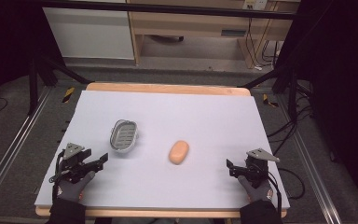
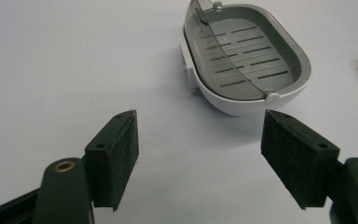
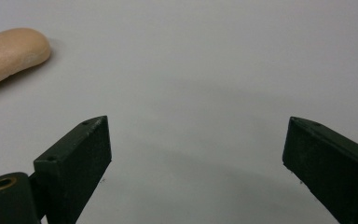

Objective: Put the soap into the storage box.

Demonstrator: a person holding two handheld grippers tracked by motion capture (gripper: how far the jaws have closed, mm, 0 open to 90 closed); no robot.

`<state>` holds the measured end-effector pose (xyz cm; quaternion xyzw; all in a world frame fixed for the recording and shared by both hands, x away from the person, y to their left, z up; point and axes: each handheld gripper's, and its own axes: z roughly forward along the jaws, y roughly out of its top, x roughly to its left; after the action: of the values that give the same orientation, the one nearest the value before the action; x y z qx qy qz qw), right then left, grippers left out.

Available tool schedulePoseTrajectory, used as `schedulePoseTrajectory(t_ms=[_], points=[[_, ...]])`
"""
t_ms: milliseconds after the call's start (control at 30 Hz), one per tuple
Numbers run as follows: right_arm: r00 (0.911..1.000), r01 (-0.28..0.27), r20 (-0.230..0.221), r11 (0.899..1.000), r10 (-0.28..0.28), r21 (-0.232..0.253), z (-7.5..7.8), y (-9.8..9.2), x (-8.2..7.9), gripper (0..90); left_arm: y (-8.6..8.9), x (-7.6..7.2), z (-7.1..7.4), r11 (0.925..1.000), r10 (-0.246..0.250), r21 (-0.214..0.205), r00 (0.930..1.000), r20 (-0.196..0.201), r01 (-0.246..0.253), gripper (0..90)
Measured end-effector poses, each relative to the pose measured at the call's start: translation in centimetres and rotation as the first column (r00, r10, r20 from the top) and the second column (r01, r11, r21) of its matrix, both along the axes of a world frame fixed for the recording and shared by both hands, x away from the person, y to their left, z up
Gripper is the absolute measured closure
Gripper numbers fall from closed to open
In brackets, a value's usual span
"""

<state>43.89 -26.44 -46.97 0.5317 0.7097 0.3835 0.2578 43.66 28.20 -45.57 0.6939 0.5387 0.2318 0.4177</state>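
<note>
Soap: peach-coloured oval bar, flat on the white table cover, near the middle, between the two grippers and well apart from both; one end seen at the upper left of the right gripper view.
Soap dish: white shell with grey slotted insert and a clear hinged lid standing up, empty, just left of the soap but not touching; straight ahead in the left gripper view.
Left gripper: jaws spread wide, nothing between them, low over the cover near the front left corner, aimed towards the dish.
Right gripper: jaws likewise wide apart and empty, near the front right, aimed left with the soap off to one side.
Risk, slip: probably a smooth, rounded bar; likely to squirt out of flat pads if pinched near an end or squeezed hard.
Risk, dish shift: light dish, free on a smooth cover; likely to slide or tip if nudged by a jaw or by the soap arriving off-centre.
Risk, lid: upright lid likely to be knocked or to fall shut if the approach comes over the hinged side.
Risk, aim: right gripper not lined up on the soap; closing without turning would probably catch only the tip.
Writing: no brand, label or lettering readable on soap, dish or grippers.
</note>
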Motion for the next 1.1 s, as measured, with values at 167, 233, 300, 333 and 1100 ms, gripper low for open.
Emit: schedulePoseTrajectory(t_ms=[167, 233, 300, 333, 1100], points=[[0.9999, -0.013, 0.002, 1.0, 0.013, -0.009, 0.0, 0.1, -0.2, 8.1, -0.7, -0.4, 0.2, 0.9999, -0.015, 0.005, 0.9998, 0.01, 0.015, 29.9], [0.9999, -0.012, 0.002, 1.0, 0.012, -0.008, 0.0, 0.1, -0.3, 8.1, -0.9, -0.4, 0.2, 0.9996, -0.026, 0.004, 0.9996, 0.004, 0.026, 29.9], [1.0, -0.006, 0.007, 1.0, 0.006, 0.011, 0.1, 0.0, -0.4, 7.7, -1.3, -0.4, 0.1, 0.9991, -0.041, 0.011, 0.9991, -0.004, 0.042, 30.0], [0.9999, -0.006, 0.012, 1.0, 0.006, 0.011, 0.1, 0.0, -0.4, 7.6, -1.4, -0.5, 0.1, 0.9989, -0.045, 0.014, 0.999, -0.003, 0.045, 30.0], [0.9998, -0.018, 0.007, 1.0, 0.018, -0.016, -0.1, 0.6, -0.2, 6.5, -4.1, -0.6, 0.2, 0.9895, -0.142, 0.025, 0.9898, 0.006, 0.142, 25.2]])
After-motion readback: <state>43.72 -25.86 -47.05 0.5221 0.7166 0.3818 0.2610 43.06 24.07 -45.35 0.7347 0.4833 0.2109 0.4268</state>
